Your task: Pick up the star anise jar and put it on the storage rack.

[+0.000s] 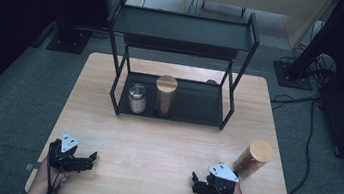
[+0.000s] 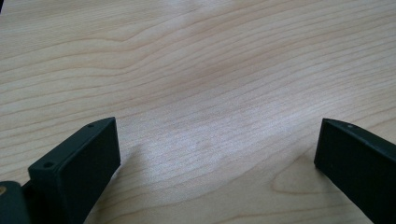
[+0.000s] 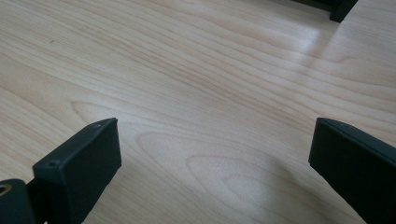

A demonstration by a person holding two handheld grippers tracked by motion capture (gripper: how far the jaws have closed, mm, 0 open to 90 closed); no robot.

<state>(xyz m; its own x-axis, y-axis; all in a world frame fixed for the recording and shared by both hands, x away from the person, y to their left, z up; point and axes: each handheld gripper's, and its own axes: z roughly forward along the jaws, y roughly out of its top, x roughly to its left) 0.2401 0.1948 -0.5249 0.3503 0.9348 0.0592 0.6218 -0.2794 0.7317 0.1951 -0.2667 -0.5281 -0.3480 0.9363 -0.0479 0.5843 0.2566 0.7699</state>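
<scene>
I am resting both tools low at the near edge of the pale wooden table [image 1: 164, 141], nearest to me. My left gripper [image 1: 92, 157] is sitting with its two black jaws spread wide, nothing between them but bare wood grain, as the left gripper view confirms [image 2: 217, 154]. My right gripper [image 1: 194, 179] is doing the same, jaws wide apart and empty over the tabletop [image 3: 215, 154].

Just beyond and to the outer side of my right gripper, the tall cylindrical glass jar with a light wooden lid [image 1: 252, 159] is standing on the table, close to its right edge and apart from the jaws. That is the thing nearest my tool, so I judge it is what I am about to pick up.

Farther off, the black metal two-tier rack [image 1: 175, 97] is standing across the table's far half. On its lower shelf a matching brown jar with a wooden lid [image 1: 165, 96] is standing just beside a shorter glass jar with a silver metal lid [image 1: 136, 98].

Risks I am weighing: the jar is tall and near the edge, so a clumsy sideways approach could topple it off. Smooth glass could slip if gripped too high.
</scene>
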